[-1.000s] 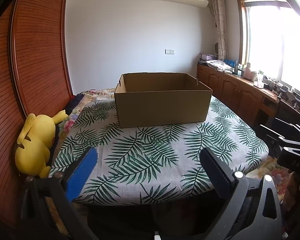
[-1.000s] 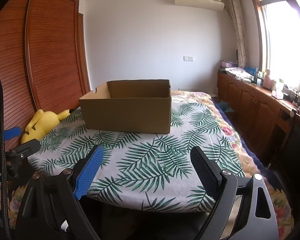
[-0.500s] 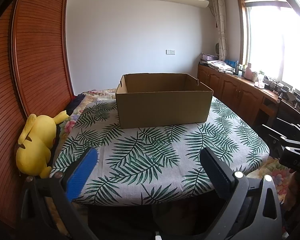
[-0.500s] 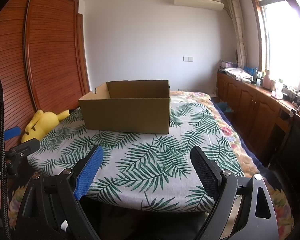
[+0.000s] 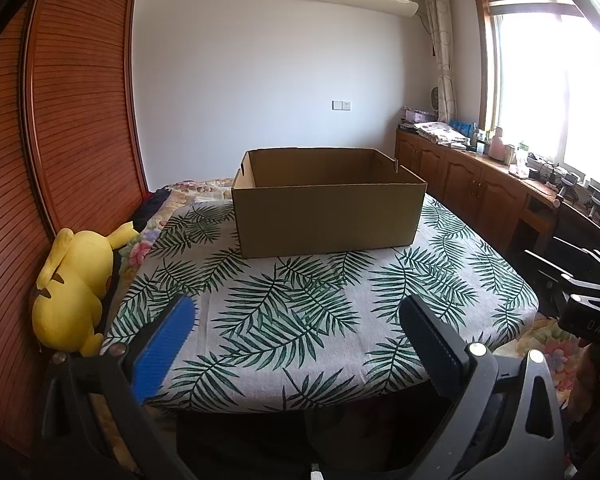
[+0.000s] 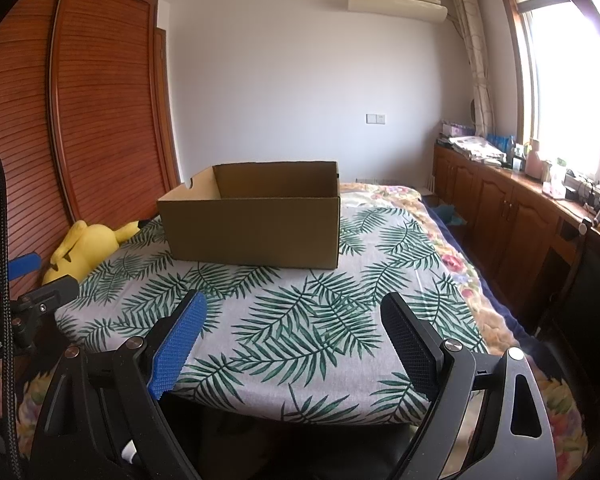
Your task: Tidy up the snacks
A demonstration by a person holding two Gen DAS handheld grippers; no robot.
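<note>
An open brown cardboard box point(image 5: 328, 208) point(image 6: 256, 224) stands at the far side of a table under a palm-leaf cloth point(image 5: 300, 312) point(image 6: 300, 320). I cannot see its floor, and no snacks show in either view. My left gripper point(image 5: 296, 312) hangs open over the table's near edge, well short of the box. My right gripper point(image 6: 294, 308) is open as well, nothing between its fingers, to the right of the left one. Each gripper's body shows at the edge of the other's view.
A yellow plush toy point(image 5: 74, 288) point(image 6: 86, 246) lies left of the table against a wooden slatted wardrobe point(image 5: 60, 140). A floral bedspread point(image 6: 452, 256) lies behind and to the right. Wooden cabinets point(image 6: 520, 216) with clutter run under the window on the right.
</note>
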